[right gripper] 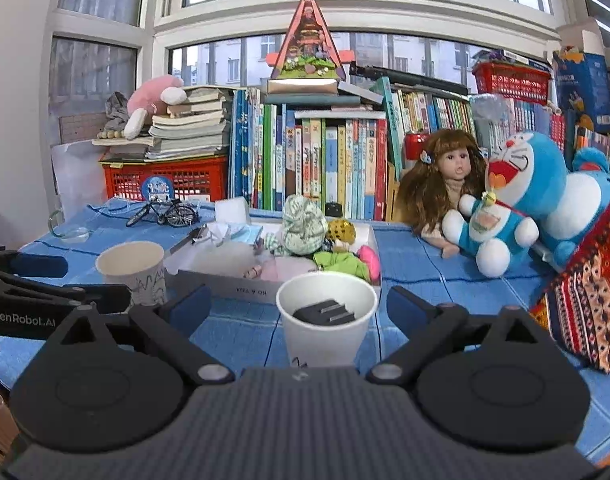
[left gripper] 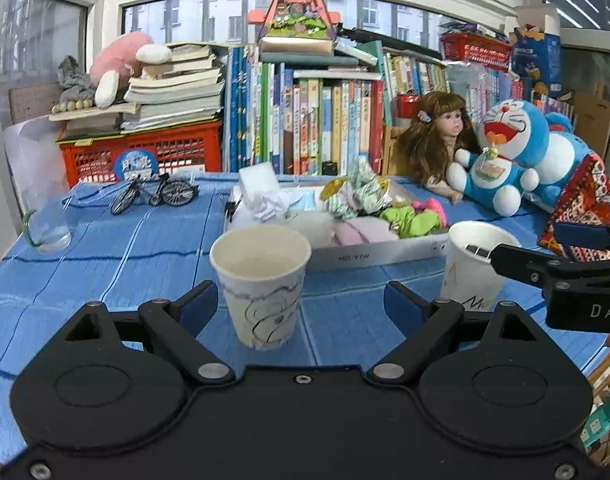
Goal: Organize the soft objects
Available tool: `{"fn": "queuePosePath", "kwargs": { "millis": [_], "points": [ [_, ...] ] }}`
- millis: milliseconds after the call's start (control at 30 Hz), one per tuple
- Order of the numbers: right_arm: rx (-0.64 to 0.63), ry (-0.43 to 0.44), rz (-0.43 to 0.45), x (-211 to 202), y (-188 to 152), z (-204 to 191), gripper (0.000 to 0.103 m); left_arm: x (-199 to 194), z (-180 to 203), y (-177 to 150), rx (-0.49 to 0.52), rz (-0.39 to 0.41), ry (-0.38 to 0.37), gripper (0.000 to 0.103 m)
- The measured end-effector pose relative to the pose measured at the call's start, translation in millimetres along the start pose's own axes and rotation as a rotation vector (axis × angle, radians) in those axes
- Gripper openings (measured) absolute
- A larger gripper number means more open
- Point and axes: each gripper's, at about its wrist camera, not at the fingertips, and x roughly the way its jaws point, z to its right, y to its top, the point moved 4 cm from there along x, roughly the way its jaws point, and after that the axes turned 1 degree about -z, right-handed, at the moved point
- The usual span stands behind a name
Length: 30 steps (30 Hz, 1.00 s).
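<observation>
A white shallow box (left gripper: 369,254) (right gripper: 225,286) on the blue tablecloth holds several soft things: a patterned cloth bundle (left gripper: 361,192) (right gripper: 304,225), a green cloth (left gripper: 409,222) (right gripper: 339,262), pink pieces and tissue. My left gripper (left gripper: 301,308) is open, its fingers either side of an empty paper cup with a drawing (left gripper: 261,284) (right gripper: 135,270). My right gripper (right gripper: 299,306) is open around a white paper cup (right gripper: 325,320) (left gripper: 471,268) that holds a dark block (right gripper: 325,312).
A doll (left gripper: 441,140) (right gripper: 445,184) and a blue Doraemon plush (left gripper: 513,152) (right gripper: 533,200) sit at the back right beside a patterned cushion (right gripper: 585,300). A toy bicycle (left gripper: 153,194), a glass (left gripper: 49,224), a red crate (left gripper: 145,152) and rows of books (left gripper: 305,120) stand behind.
</observation>
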Motion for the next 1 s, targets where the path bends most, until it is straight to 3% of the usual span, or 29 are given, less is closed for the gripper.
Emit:
{"fn": "queuePosePath", "kwargs": {
  "millis": [567,1000],
  "points": [
    [0.003,-0.056,-0.123,27.1,-49.4,-0.9,0.103,36.8,-9.9,-52.6,-0.046,-0.116,0.073,0.090],
    [-0.008,-0.089,-0.169,38.6,-70.2,-2.9,0.103,61.1,-10.7,-67.0,-0.055,-0.189,0.098,0.090]
  ]
}}
